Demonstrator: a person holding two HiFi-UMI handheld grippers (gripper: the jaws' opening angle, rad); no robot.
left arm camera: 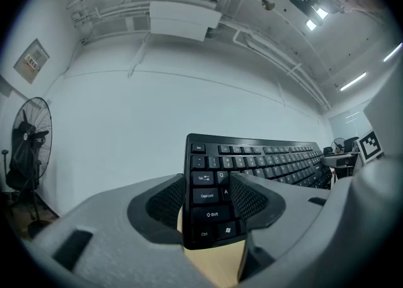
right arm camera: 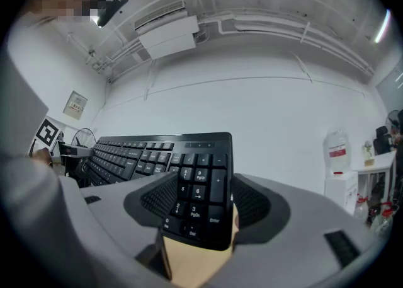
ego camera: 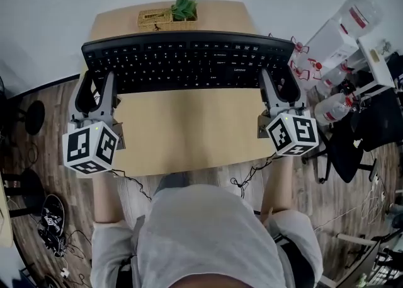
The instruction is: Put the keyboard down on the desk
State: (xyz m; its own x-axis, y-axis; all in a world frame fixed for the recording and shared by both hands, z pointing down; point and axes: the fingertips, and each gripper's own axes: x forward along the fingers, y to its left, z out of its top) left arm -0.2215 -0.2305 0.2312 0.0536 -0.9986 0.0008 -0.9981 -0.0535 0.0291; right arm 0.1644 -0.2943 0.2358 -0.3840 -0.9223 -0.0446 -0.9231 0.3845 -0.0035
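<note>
Your left tongs (ego camera: 98, 84) are clamped on the left end of the keyboard (ego camera: 189, 60), at the Shift and Ctrl keys. The keyboard spans between both tongs, over the far half of the table (ego camera: 189, 135). Your right tongs (ego camera: 277, 84) grip its right end, at the number pad.

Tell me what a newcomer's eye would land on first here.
First, the long black keyboard stretched across the far half of the light wooden desk, clamped at its ends by the left gripper and the right gripper. Next, the small green plant in a wicker basket at the desk's far edge, and the clear plastic bottles cluttered beside the desk on the right.
</note>
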